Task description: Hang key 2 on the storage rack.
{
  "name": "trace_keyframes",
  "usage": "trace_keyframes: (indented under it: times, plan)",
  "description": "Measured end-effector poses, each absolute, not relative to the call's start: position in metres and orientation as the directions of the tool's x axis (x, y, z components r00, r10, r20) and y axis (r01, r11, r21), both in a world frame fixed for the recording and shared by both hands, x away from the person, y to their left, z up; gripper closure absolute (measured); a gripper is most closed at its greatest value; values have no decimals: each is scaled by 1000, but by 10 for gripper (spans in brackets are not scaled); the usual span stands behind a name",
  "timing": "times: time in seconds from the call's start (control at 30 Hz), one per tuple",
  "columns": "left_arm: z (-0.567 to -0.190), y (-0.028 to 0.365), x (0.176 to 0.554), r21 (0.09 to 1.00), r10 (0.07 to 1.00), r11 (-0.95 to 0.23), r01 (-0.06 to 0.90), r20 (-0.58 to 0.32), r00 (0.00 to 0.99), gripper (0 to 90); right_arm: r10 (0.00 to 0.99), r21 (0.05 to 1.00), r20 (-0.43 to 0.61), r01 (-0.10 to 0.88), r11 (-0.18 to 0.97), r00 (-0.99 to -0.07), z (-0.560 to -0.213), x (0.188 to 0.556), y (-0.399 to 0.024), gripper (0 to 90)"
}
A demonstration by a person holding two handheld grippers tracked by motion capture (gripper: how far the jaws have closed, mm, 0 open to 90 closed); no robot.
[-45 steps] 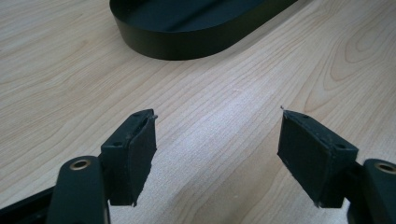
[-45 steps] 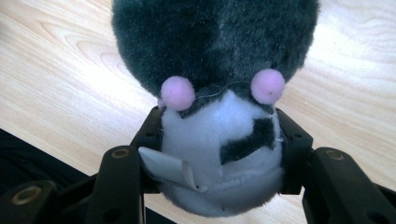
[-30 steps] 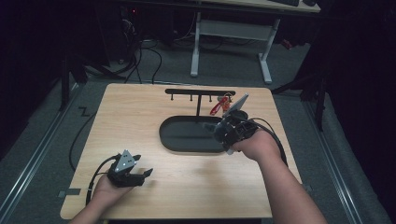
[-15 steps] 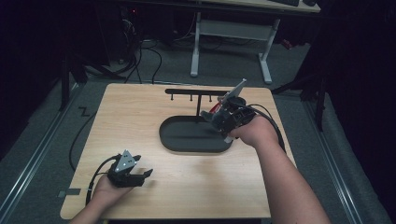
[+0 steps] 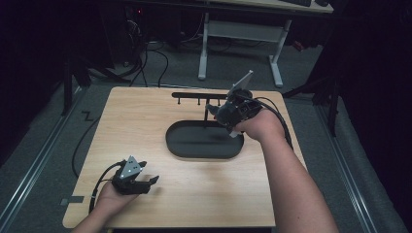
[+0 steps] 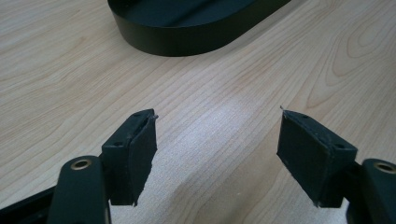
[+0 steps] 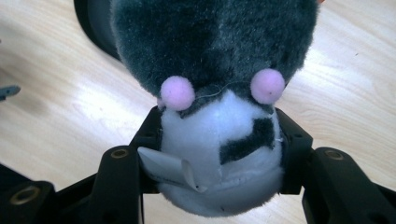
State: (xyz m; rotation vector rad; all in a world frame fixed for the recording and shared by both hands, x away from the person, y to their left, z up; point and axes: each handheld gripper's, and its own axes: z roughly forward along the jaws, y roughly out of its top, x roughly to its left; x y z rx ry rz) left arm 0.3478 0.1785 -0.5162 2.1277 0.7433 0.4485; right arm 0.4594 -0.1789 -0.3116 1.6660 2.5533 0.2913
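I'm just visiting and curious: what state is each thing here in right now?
Left gripper: open, holding nothing, low over the table.
Right gripper: shut on the plush toy.
Plush toy: squeezed between the jaws, off the table.
Black tray: flat on the table, looks empty.
Hook rack: upright, hooks bare.

Plush toy (image 7: 219,93): dark grey fur above, white below, two pink pom-poms, black patch on the white, white tag. Table (image 5: 145,126): pale wood grain. Tray (image 5: 204,141): black, oval. Rack (image 5: 194,95) at far edge: black. Both grippers' jaws black; left gripper (image 5: 145,182) carries grey plate.
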Motion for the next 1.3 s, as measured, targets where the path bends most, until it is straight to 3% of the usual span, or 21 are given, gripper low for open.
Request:
trace_keyframes:
  times: [0.4,0.97,1.17,1.23,1.3]
  plan:
    - [-517,178,348,799,642,-487,352,54,765,287,936,213,-8,914,346,-353,-318,471,-184,489]
    - [-516,178,348,797,635,-493,348,55,771,288,931,153,55,925,348,-360,-376,477,-182,481]
    - [-517,178,348,798,634,-493,348,56,771,288,935,169,71,928,333,-348,-381,479,-181,476]
    - [-517,178,348,798,634,-493,347,56,771,288,932,174,65,924,341,-356,-382,480,-181,453]
    - [-516,178,348,799,634,-491,347,55,771,288,938,194,60,926,325,-342,-381,481,-180,339]
